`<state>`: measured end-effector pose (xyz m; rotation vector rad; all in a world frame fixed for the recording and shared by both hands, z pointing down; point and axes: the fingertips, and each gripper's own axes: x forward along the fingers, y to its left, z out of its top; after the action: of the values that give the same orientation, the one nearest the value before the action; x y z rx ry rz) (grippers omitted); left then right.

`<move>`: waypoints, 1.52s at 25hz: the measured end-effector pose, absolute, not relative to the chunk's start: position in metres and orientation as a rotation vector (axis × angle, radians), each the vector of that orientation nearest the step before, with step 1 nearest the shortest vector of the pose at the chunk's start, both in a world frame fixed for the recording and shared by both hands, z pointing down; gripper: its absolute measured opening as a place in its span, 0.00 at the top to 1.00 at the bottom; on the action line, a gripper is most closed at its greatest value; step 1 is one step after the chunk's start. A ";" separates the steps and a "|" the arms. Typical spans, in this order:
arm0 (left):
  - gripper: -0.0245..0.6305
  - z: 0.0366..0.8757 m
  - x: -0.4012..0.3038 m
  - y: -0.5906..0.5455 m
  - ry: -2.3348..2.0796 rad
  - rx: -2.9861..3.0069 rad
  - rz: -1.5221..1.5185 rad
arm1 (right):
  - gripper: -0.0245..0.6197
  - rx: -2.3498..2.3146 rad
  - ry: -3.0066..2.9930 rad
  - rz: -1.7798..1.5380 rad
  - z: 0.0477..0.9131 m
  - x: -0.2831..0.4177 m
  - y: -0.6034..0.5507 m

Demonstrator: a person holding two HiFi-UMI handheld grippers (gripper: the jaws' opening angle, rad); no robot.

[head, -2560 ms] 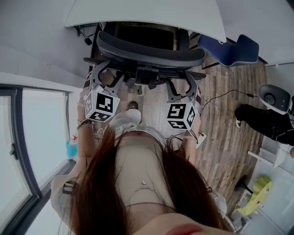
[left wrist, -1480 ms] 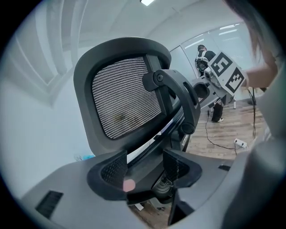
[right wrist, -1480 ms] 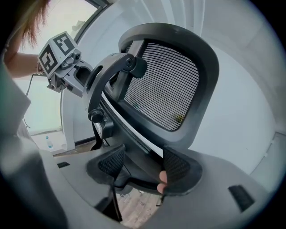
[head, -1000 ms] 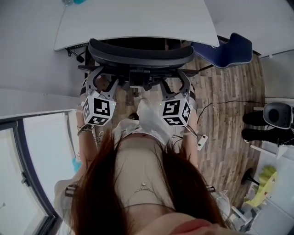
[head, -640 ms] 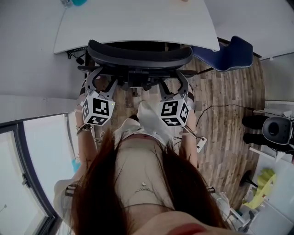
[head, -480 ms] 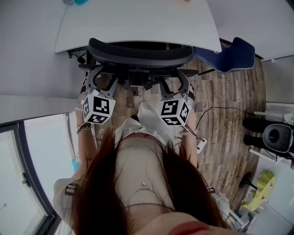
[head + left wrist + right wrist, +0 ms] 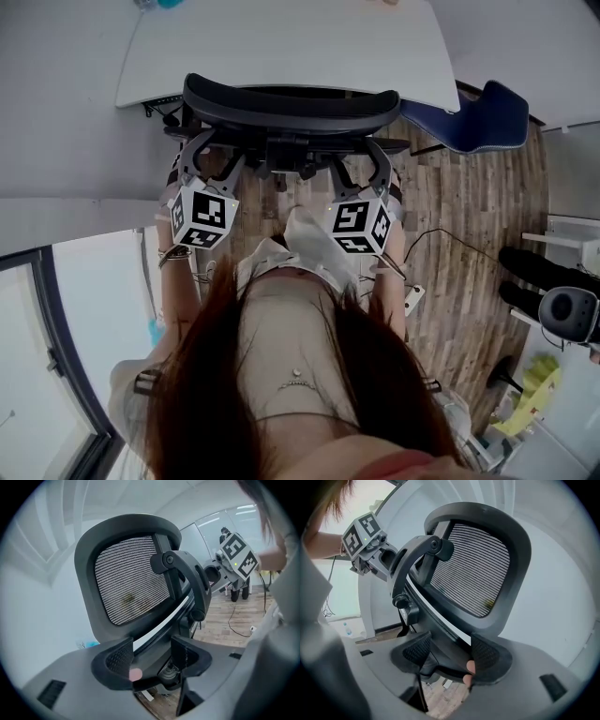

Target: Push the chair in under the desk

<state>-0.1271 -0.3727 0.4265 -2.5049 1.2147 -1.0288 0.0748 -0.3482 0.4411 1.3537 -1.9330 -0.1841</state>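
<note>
The black mesh-back chair (image 7: 291,101) stands with its backrest right at the near edge of the white desk (image 7: 281,42), its seat hidden beneath the desktop. My left gripper (image 7: 214,157) is open at the left side of the backrest's rear frame, and my right gripper (image 7: 361,164) is open at the right side. In the left gripper view the jaws (image 7: 154,656) straddle the dark lower frame below the mesh (image 7: 131,588). The right gripper view shows the same: jaws (image 7: 450,656) apart around the frame under the mesh (image 7: 473,569).
A blue chair (image 7: 478,117) stands to the right of the desk on the wooden floor. A cable (image 7: 441,234) and a white adapter (image 7: 410,298) lie on the floor at right. A person's dark shoes (image 7: 544,272) are at far right. A white wall runs along the left.
Since 2.6 s ago the chair has moved toward the desk until its seat went under the top, and both grippers followed it. Over the last second little has shifted.
</note>
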 end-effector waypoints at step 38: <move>0.59 0.426 -0.118 -0.431 1.257 -2.486 -1.030 | 0.55 1.335 -1.973 -0.226 0.441 0.084 -0.412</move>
<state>-0.1184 -0.4314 0.4262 -2.4857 1.2570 -1.0305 0.0836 -0.4119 0.4408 1.3354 -1.9731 -0.2257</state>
